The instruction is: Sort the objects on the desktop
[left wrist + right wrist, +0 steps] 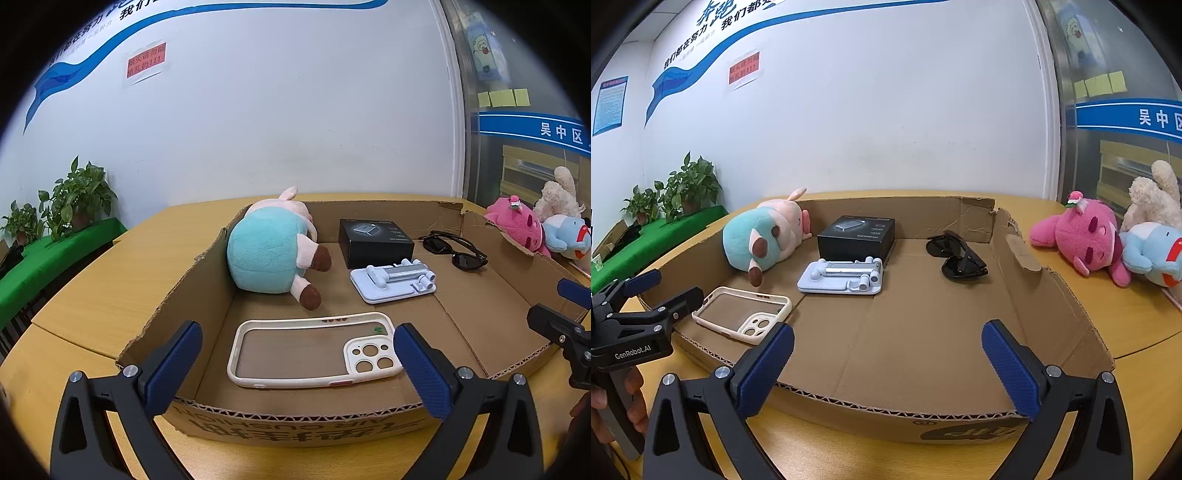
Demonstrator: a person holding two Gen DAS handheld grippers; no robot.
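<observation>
Left wrist view: the left gripper (pixel 297 363) stands wide with nothing between its pads, poised at the near wall of the box (pixel 295 417). The case (pixel 314 354) lies flat on the box floor directly ahead of and below the fingers, long axis running across the view, camera cut-out toward the right finger; the pads do not touch it. Farther in lie the cow plush (pixel 271 251) at the left wall, the black carton (pixel 375 242), the stand (pixel 393 282) just in front of it, and the sunglasses (pixel 454 249) to the right. Part of the right gripper (pixel 561 328) enters at the right edge, cut off by the frame. Right wrist view: the right gripper (pixel 888 363) is likewise wide and empty, facing the bare centre of the box floor. Three loose plush toys, the pink one (pixel 1082 236) foremost, lie on the table (pixel 1108 317) outside the right wall of the box, well apart from the fingers and up to the right. Judgement: these remain unsorted, and the right hand is the nearer to them; the reach must clear the torn right wall. The two rear toys overlap at the frame edge and are hard to separate. The printing on the carton is illegible.
</observation>
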